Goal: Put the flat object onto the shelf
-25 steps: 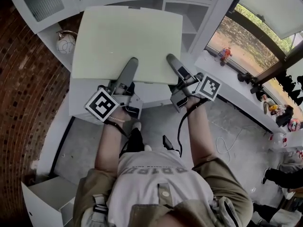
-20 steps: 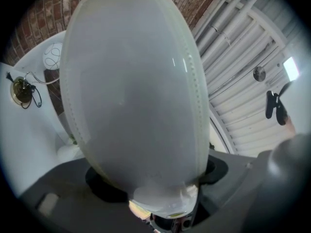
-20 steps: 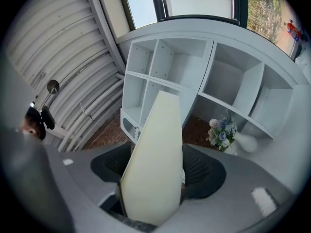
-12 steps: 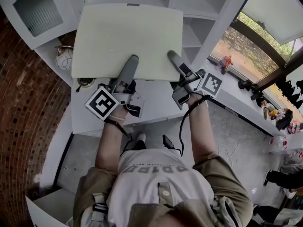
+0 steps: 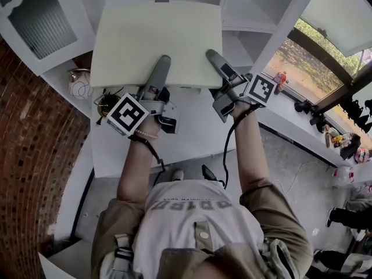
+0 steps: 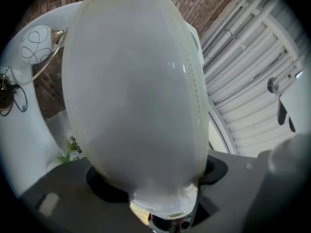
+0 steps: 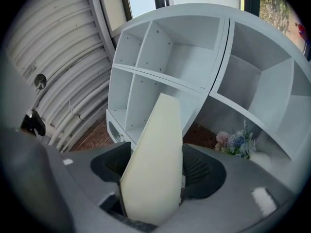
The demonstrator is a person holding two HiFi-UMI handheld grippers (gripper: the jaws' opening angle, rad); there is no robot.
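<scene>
In the head view, the left gripper (image 5: 160,74) and right gripper (image 5: 218,65) sit side by side at 12 o'clock from the person's chest. Each is clamped on the near edge of the board (image 5: 157,36), one jaw on top and one beneath. The left jaws stand wide with the panel filling the space between them; the right jaws are narrower, pinching the edge. The board is held level in the air and extends from the grippers toward 12 o'clock, with its long axis running 9 to 3. Its far edge reaches the front of the shelf (image 5: 247,25). The open bays lie at about 1 o'clock, so the right gripper looks nearer to them. I judge the coming push must go forward and slightly right, with both hands level. A round ornament (image 5: 79,86) sits at 9 o'clock, below the board.
</scene>
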